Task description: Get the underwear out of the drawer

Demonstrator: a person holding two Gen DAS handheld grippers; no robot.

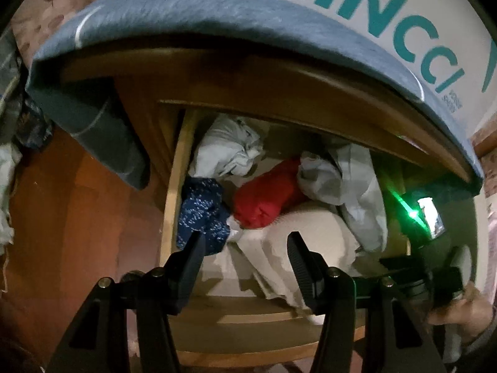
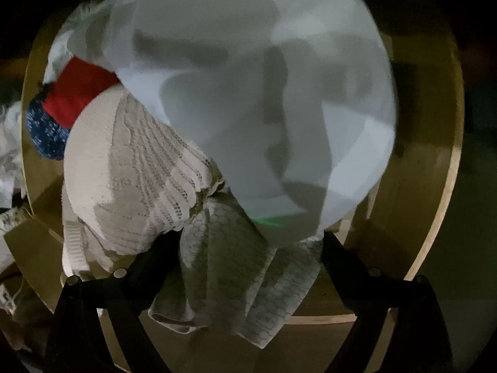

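The open wooden drawer (image 1: pixel 174 186) holds rolled and crumpled garments: a red roll (image 1: pixel 264 199), a blue speckled piece (image 1: pixel 202 214), a white bundle (image 1: pixel 223 152), a pale grey garment (image 1: pixel 344 183) and a cream knit (image 1: pixel 298 233). My left gripper (image 1: pixel 245 248) is open over the drawer's front, holding nothing. In the right wrist view the pale grey garment (image 2: pixel 248 102) fills the frame in front of my right gripper (image 2: pixel 251 242). Its fingers (image 2: pixel 161 248) stand wide apart with the grey garment and cream knit (image 2: pixel 130 180) between them. The fingertips are hidden by cloth.
A blue-edged mat with teal lettering (image 1: pixel 279 21) overhangs the cabinet top above the drawer. A reddish wooden floor (image 1: pixel 77 217) lies at the left. The right hand-held gripper with a green light (image 1: pixel 416 217) shows at the drawer's right side. The drawer rim (image 2: pixel 441 186) rings the right view.
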